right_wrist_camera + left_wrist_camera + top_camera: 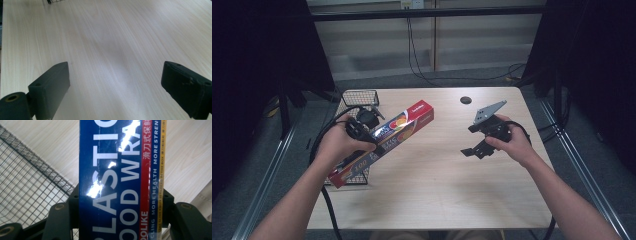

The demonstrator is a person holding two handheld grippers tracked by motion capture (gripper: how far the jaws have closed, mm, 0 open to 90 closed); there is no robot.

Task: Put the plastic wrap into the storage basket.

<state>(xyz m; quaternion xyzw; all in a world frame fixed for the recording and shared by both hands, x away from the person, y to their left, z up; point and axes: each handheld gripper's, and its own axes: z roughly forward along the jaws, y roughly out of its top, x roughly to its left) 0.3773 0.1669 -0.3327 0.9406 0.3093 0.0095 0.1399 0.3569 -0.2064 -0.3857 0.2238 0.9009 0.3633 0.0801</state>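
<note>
We see both of the person's forearms coming in from the near edge of the wooden table [432, 190]. The left hand [337, 145] sits over the left side of the table, wrapped around the left gripper [362, 127], with the forearm angled in from the near left. That gripper is clamped on a long box of plastic wrap [384, 140]. In the left gripper view we see the box [115, 182] standing between the two black jaws, which press against its long sides, its blue face with white lettering turned to the camera.

In the high view the box is held off the table and tilted, its red far end pointing toward the middle of the table and its near end low over the left edge. Under and behind it stands a black wire basket [360, 97], whose mesh [30, 185] we also see to the left of the box in the left gripper view.

The right hand [509, 142] holds the right gripper [472, 149] over the right part of the table, well apart from the box, with the wrist bent inward so the jaws point left and down. A grey plate [489, 111] rides on top of it. In the right gripper view its jaws stand wide apart over bare wood [112, 45], with nothing between them.

A small dark round disc [466, 100] lies on the far part of the table.
</note>
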